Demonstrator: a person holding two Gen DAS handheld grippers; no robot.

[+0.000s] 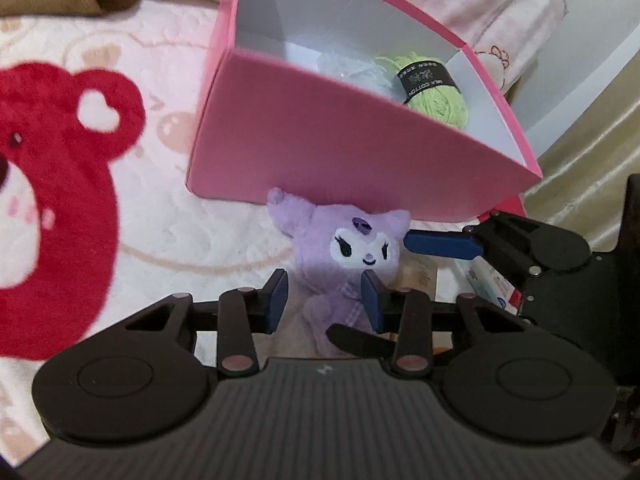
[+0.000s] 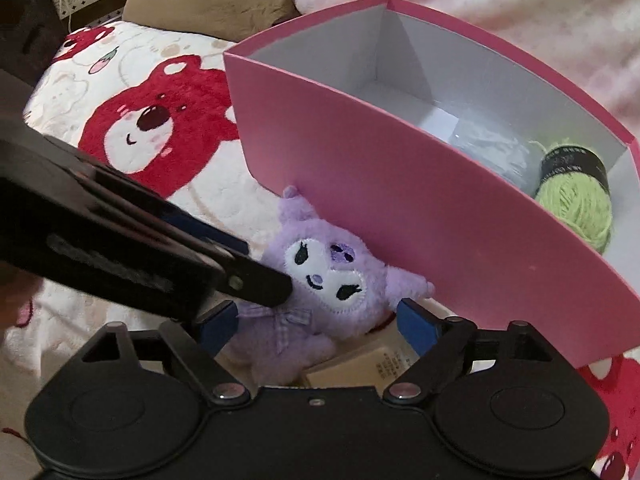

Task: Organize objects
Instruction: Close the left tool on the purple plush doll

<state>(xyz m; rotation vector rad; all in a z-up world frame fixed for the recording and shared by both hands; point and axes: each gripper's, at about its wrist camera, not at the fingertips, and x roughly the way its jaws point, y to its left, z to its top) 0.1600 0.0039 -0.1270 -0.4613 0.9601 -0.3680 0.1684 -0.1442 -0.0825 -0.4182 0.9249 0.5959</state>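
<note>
A purple plush toy (image 1: 352, 248) lies on the blanket against the front wall of the pink box (image 1: 320, 140). My left gripper (image 1: 325, 298) straddles the toy's body below the head. Its right pad (image 1: 372, 300) touches the fur, while a narrow gap shows at the other pad, so it is open. In the right wrist view the plush toy (image 2: 328, 276) lies between the wide-open fingers of my right gripper (image 2: 316, 328). The left gripper (image 2: 256, 268) reaches in from the left over the toy's neck. One right finger (image 1: 440, 244) lies beside the toy's ear.
Inside the pink box (image 2: 400, 208) lie a green yarn ball (image 2: 576, 208) and a pale blue fluffy ball (image 2: 492, 148). A beige carton (image 2: 360, 368) lies under the toy. A blue-and-white packet (image 1: 492, 284) lies at the right. A red-bear blanket (image 1: 48, 200) covers the surface.
</note>
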